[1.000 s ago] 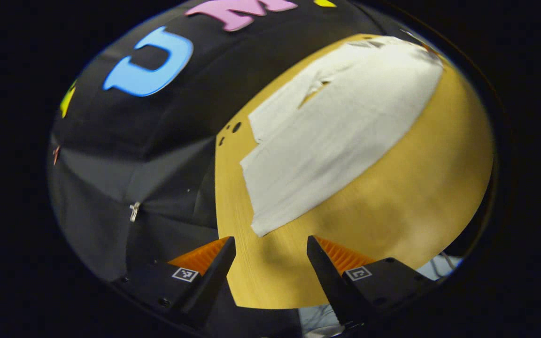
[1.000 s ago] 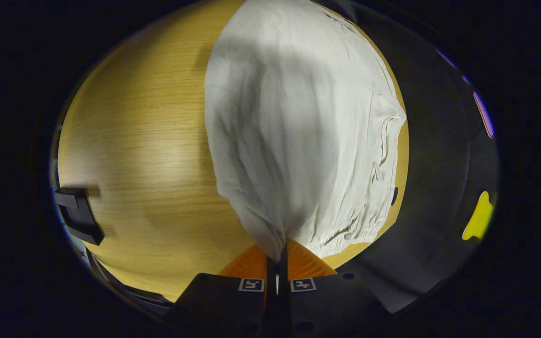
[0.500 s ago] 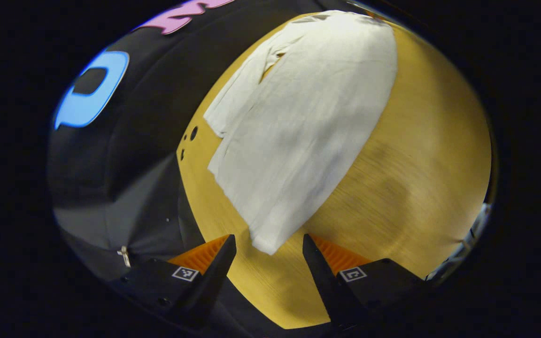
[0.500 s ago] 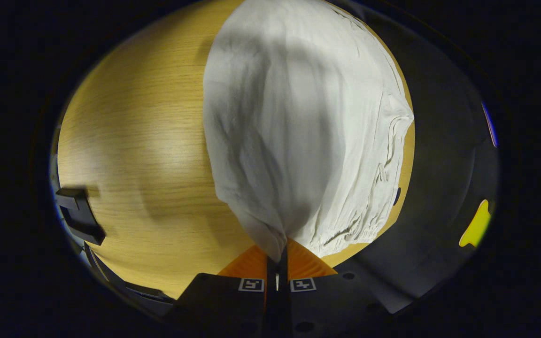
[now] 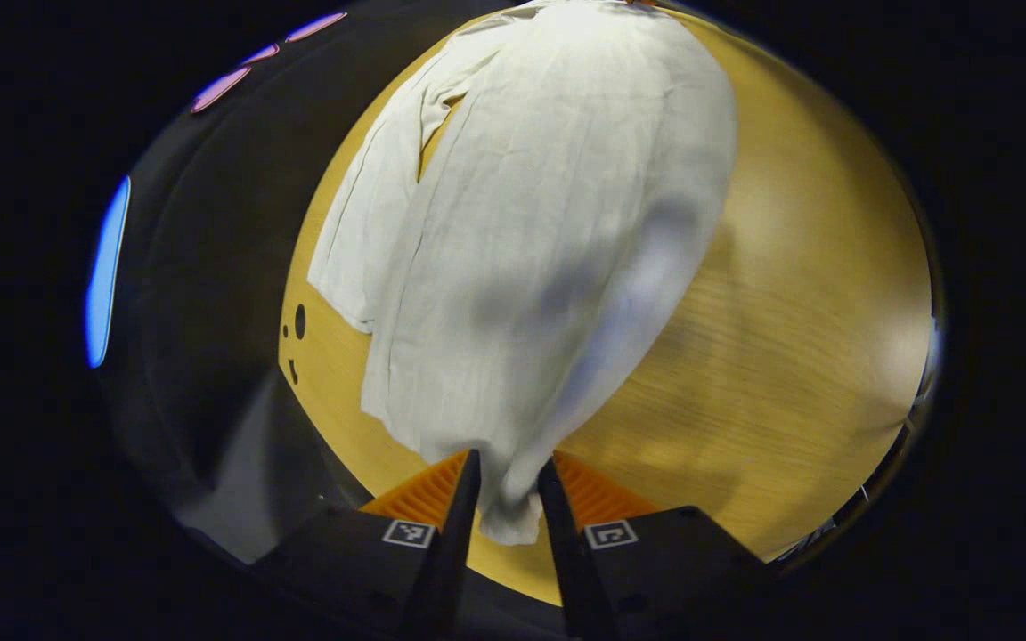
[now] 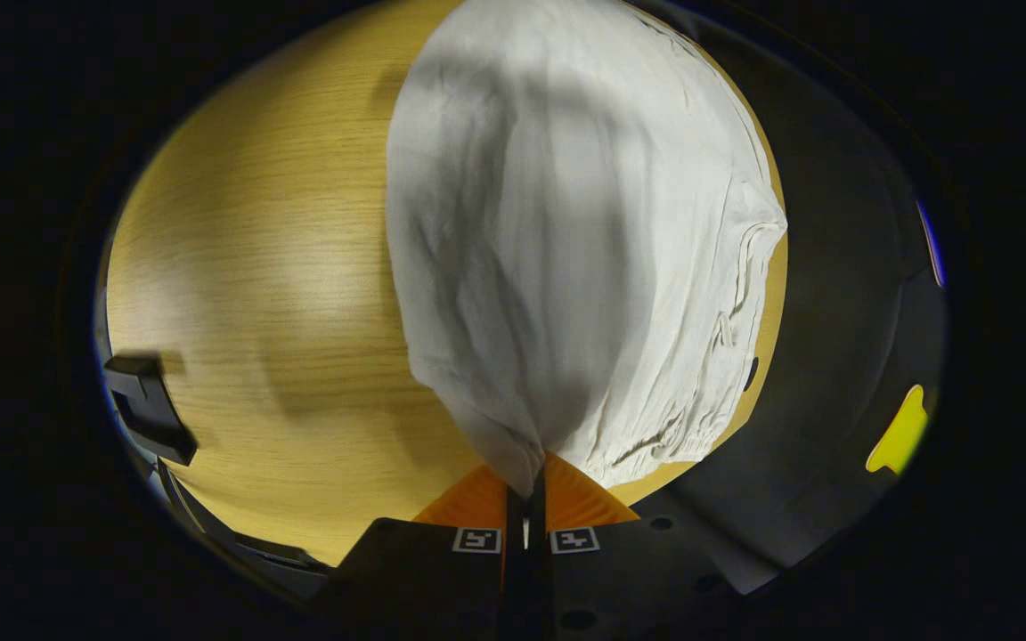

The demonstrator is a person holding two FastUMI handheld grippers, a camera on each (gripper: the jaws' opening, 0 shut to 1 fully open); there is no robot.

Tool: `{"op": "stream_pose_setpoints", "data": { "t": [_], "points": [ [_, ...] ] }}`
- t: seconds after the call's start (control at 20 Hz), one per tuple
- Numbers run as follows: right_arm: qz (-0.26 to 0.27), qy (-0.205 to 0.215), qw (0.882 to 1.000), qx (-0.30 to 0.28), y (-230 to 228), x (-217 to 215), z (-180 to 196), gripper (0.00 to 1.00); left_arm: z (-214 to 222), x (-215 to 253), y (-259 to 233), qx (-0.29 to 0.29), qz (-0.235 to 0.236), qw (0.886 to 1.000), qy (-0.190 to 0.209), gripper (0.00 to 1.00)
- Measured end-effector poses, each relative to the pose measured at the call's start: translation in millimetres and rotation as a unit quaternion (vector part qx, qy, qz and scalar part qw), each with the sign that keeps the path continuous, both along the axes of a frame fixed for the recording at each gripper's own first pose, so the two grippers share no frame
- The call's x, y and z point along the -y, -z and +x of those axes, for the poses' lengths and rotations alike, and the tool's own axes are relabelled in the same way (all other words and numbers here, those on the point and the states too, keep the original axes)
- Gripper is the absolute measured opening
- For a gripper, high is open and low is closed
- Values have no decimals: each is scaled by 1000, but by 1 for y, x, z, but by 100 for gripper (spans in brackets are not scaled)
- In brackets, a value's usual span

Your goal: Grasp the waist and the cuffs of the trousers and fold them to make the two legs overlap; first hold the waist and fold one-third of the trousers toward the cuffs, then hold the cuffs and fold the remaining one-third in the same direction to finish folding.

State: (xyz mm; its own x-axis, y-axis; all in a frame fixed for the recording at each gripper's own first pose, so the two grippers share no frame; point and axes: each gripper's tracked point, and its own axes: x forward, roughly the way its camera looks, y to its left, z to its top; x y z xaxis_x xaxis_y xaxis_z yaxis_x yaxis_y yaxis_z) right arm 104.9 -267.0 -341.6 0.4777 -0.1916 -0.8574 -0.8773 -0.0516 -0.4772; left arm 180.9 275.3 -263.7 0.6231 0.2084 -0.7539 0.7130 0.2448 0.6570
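Trousers (image 5: 531, 240) lie along the table (image 5: 789, 294) by its far edge, right gripper (image 6: 526, 485) clamped on the waist corner, left gripper (image 5: 508, 485) seemingly nearly closed around a cuff, bare wood alongside.

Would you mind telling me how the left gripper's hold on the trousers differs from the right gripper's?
The right gripper is fully shut on the white trousers, fingers meeting; the left gripper keeps a narrow gap with a cloth corner between its fingers. The right holds the gathered waist end, the left a flat cuff end. Both ends lie over the wooden table.
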Motion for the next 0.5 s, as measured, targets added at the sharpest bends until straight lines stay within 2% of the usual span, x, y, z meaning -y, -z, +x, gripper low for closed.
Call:
{"op": "stream_pose_setpoints", "data": {
  "t": [0.1,0.2,0.3,0.5],
  "points": [
    [4,1,1000,2,0,0,0,5,-3,1,4,-5,3,1000,-11,29],
    [11,7,1000,6,-1,1,0,5,-2,0,7,13,14,1000,-16,9],
    [18,10,1000,8,-1,0,0,5,-2,-1,5,39,22,999,-21,7],
    [23,11,999,20,-2,7,2,5,-15,5,6,61,-18,996,-70,5]
  ]
}}
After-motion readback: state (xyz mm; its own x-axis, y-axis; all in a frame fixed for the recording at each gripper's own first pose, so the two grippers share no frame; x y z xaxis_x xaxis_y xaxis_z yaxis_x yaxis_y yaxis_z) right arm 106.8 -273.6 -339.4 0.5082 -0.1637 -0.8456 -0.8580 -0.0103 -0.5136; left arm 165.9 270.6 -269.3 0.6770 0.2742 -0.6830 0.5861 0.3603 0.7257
